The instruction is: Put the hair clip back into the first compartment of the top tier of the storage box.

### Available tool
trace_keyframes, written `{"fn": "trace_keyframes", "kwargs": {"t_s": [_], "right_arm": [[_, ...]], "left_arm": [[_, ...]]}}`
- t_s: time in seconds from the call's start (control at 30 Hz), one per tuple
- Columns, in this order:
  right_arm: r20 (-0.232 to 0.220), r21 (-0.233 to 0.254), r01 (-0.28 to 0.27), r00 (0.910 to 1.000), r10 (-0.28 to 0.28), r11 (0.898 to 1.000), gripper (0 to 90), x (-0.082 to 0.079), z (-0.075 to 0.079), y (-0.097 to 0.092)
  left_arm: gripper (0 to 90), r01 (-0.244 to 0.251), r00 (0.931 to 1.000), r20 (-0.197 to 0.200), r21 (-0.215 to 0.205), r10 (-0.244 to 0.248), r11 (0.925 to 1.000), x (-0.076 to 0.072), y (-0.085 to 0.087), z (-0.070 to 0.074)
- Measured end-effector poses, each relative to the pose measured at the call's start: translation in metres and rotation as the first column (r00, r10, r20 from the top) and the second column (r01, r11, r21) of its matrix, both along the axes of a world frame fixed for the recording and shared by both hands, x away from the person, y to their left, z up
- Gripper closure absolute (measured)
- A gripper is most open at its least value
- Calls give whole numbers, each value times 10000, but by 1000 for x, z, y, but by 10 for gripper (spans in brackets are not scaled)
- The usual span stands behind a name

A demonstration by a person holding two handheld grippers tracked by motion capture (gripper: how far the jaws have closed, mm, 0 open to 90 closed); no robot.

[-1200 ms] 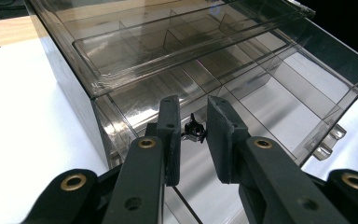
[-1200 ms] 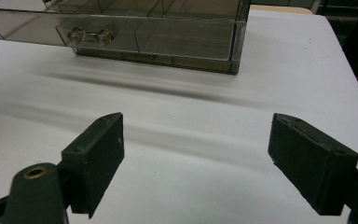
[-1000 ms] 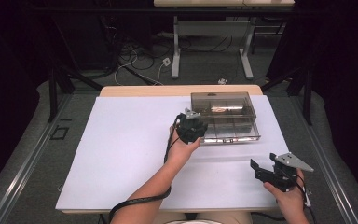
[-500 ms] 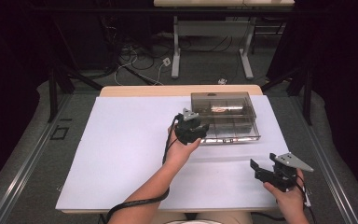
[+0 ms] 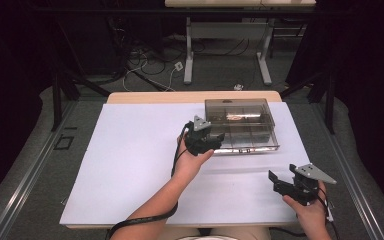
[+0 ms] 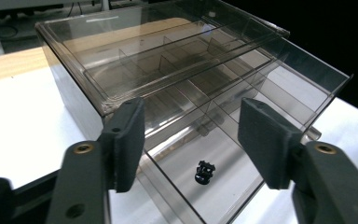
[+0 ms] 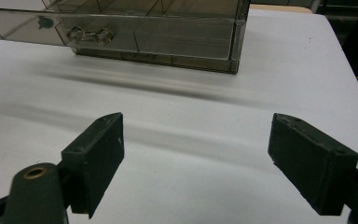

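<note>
A smoky clear plastic drawer box [image 5: 240,122] stands at the table's far right, its drawer [image 6: 223,154] pulled out toward me. One small black part [image 6: 204,171] lies in a front drawer compartment. My left gripper [image 5: 219,138] hovers open at the drawer's left front corner, its jaws [image 6: 191,140] spread above the open drawer with nothing between them. My right gripper [image 5: 276,181] is open over bare table near the front right edge, well short of the box. The drawer's clear handle [image 7: 87,35] faces it.
A white sheet [image 5: 130,165] covers the table, with a wooden strip [image 5: 155,96] at the far edge. Cables trail from both grippers toward me. Beyond the table are dark floor, cables and a desk frame [image 5: 225,50].
The left gripper has edged slightly toward the drawer's corner. The right gripper has stayed in place.
</note>
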State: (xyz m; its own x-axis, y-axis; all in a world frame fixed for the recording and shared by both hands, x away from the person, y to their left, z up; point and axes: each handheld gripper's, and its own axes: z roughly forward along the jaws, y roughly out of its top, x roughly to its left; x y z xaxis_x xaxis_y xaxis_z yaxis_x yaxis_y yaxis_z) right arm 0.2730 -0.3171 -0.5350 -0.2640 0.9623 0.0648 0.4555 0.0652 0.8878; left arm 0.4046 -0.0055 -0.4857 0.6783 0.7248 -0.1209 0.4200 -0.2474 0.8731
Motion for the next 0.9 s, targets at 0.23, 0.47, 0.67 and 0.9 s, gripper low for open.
{"fn": "trace_keyframes", "kwargs": {"t_s": [0.23,0.47,0.67,0.9], "right_arm": [[55,17,20,10000,-20,10000,181,0,0,0],[-31,-31,18,10000,-18,10000,181,0,0,0],[63,-76,-20,10000,21,10000,181,0,0,0],[69,-89,-30,10000,30,10000,181,0,-1,0]], "left_arm": [[341,119,9998,185,-51,-118,9999,-3,8,5],[305,-55,10000,-19,-369,54,9993,-4,21,6],[224,-140,9998,-158,-453,133,9989,-7,31,7],[137,-286,9995,-145,-421,280,9987,-11,45,8]]}}
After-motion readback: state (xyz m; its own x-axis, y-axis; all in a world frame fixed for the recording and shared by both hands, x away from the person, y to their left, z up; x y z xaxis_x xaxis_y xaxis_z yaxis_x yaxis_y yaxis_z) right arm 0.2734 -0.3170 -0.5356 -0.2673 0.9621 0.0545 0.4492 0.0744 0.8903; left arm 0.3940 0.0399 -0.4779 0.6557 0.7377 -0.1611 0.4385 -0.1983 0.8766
